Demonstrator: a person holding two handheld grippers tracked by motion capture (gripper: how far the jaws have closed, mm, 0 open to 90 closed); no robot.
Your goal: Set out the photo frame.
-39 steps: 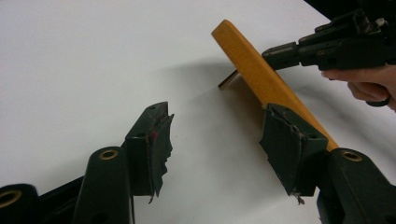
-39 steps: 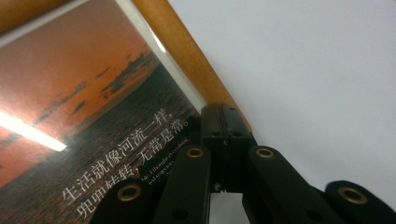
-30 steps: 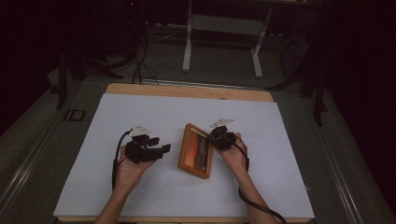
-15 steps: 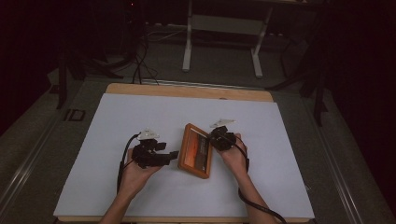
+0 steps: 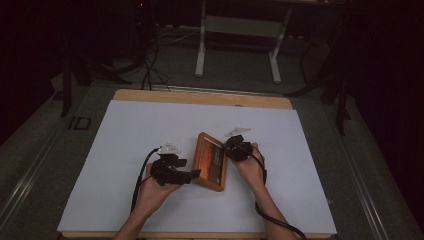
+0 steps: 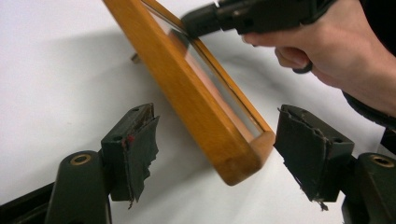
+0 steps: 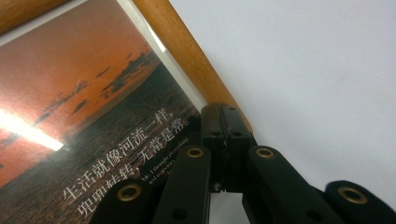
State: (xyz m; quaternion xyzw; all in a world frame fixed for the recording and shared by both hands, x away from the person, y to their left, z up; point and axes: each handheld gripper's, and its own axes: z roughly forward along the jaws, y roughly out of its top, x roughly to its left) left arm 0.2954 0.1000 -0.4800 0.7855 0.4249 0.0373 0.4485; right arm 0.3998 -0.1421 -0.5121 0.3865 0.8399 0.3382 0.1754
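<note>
Risk first: the picture frame (image 5: 211,161) sits tilted, one long edge up, w/ only the right gripper (image 5: 235,148) keeping it there. Looks like its jaws are closed flat together and pressing on the frame's wooden rim rather than pinching round it, so a small wrist wobble could prob let the frame slip and slap down on the white table (image 5: 125,140), or skid away from the left gripper (image 6: 215,154).

Second risk: the frame corner lies between the left jaws but off-centre, nearer the right-hand pad. If they close now, one pad likely hits first and twists the frame out from under the right gripper.

Left gripper: jaws wide, have just been opening; frame corner between them, pads not on it yet, so holding nothing.

Frame: just ahead of the left gripper, directly under the right gripper's tips.
</note>
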